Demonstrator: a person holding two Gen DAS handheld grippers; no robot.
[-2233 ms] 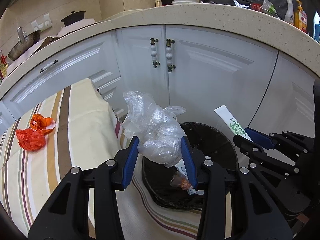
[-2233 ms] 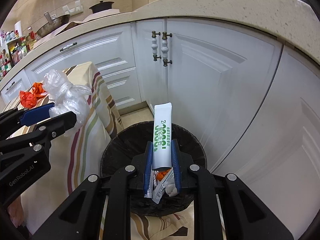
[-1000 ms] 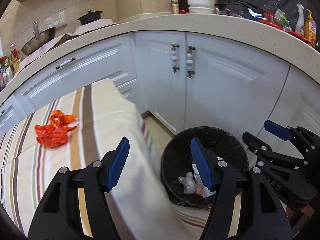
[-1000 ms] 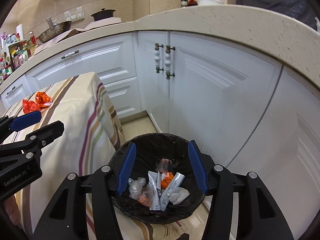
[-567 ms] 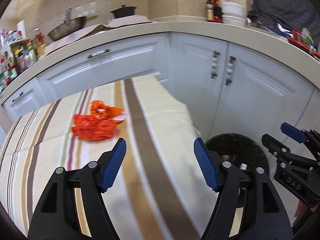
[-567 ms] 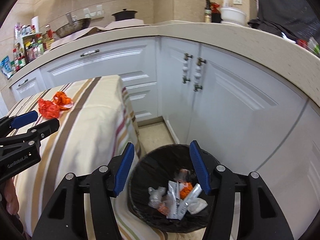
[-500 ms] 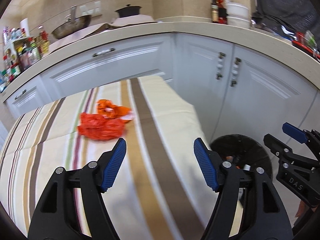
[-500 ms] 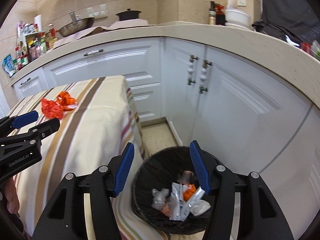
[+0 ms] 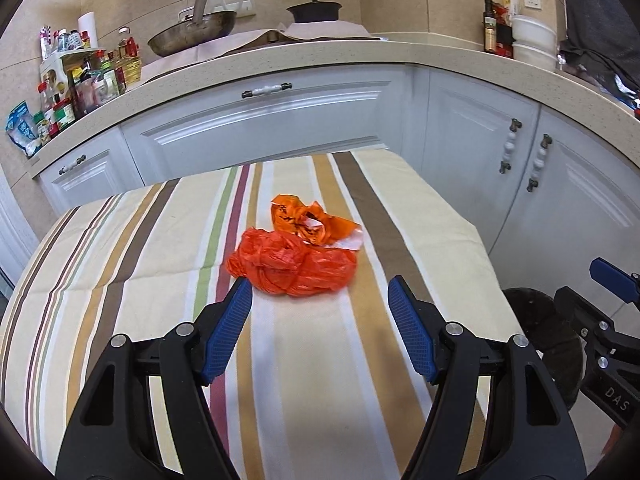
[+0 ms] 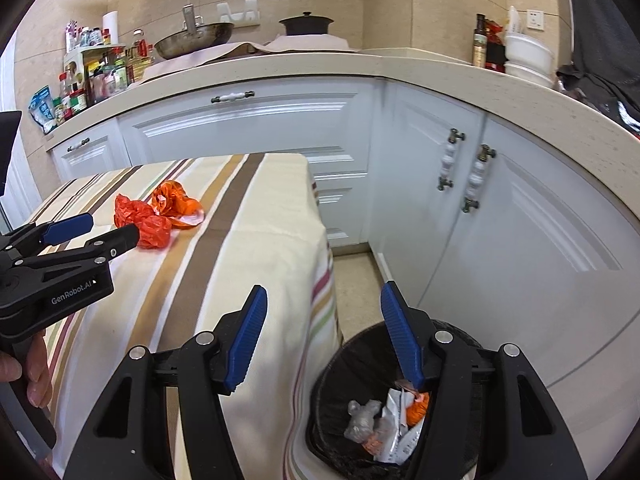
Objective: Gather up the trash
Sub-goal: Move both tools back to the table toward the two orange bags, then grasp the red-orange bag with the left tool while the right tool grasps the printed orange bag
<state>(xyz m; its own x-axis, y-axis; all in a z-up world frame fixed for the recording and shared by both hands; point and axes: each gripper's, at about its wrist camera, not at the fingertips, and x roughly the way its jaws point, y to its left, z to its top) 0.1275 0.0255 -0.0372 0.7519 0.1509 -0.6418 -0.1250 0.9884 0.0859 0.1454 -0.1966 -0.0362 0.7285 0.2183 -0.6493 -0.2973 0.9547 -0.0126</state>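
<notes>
A crumpled red plastic bag point(image 9: 292, 268) lies on the striped tablecloth point(image 9: 160, 240), and an orange wrapper point(image 9: 308, 222) touches its far side. My left gripper point(image 9: 318, 284) is open and empty, its fingertips just short of the red bag on either side. The right wrist view shows the red bag point(image 10: 140, 220), the orange wrapper point(image 10: 176, 200) and the left gripper point(image 10: 112, 228) beside them. My right gripper point(image 10: 323, 290) is open and empty, hanging over the table's corner and the black trash bin point(image 10: 360, 360). Clear plastic, white packets and orange scraps point(image 10: 384, 420) lie in the bin.
White kitchen cabinets point(image 9: 280, 136) curve round behind the table under a beige counter point(image 9: 400, 56) carrying a wok, a pot and bottles. The bin point(image 9: 532, 312) stands on the floor off the table's right edge. A hand point(image 10: 28, 376) holds the left gripper's handle.
Both grippers let go of their trash over the bin and swung left toward the table. The red bag now lies straight ahead of the left gripper. The right gripper sits partly over the table corner.
</notes>
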